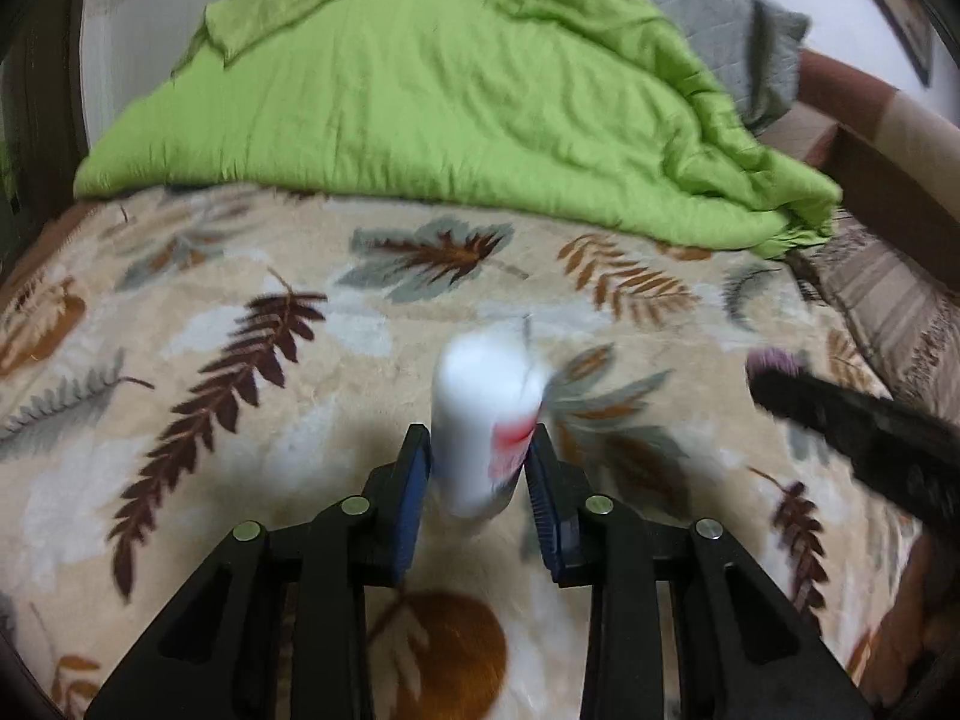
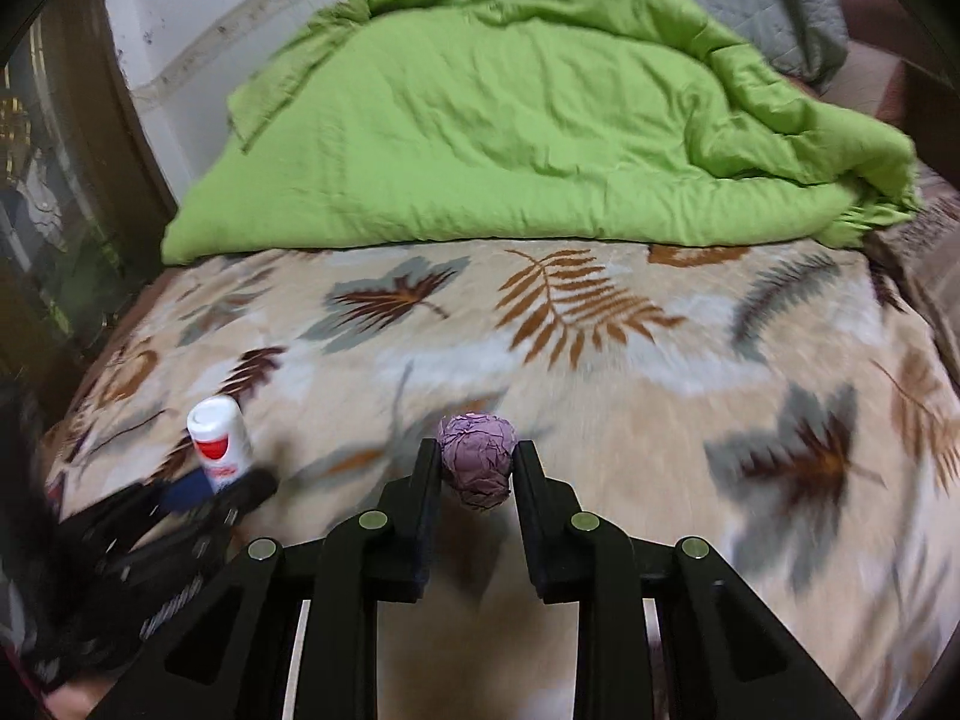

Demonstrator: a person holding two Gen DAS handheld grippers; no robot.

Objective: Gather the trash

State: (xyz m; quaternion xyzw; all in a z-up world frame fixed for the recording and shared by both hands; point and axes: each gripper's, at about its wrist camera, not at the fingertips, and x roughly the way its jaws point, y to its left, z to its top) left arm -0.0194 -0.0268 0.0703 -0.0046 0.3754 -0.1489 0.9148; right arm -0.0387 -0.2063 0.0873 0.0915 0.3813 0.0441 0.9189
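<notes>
My left gripper [image 1: 480, 441] is shut on a white bottle with a red mark [image 1: 483, 414], held above the leaf-patterned blanket [image 1: 240, 312]. The same bottle [image 2: 219, 441] and left gripper [image 2: 198, 495] show at the lower left of the right wrist view. My right gripper [image 2: 474, 450] is shut on a crumpled purple paper ball [image 2: 477, 456] above the blanket [image 2: 660, 420]. The right gripper [image 1: 774, 384] also shows at the right edge of the left wrist view, with the purple ball [image 1: 774, 360] at its tip.
A bunched green quilt [image 1: 456, 102] covers the far half of the bed, also in the right wrist view [image 2: 510, 138]. A grey blanket [image 1: 720, 30] lies behind it. A brown wooden bed frame [image 1: 870, 138] runs along the right. A dark cabinet [image 2: 54, 180] stands at left.
</notes>
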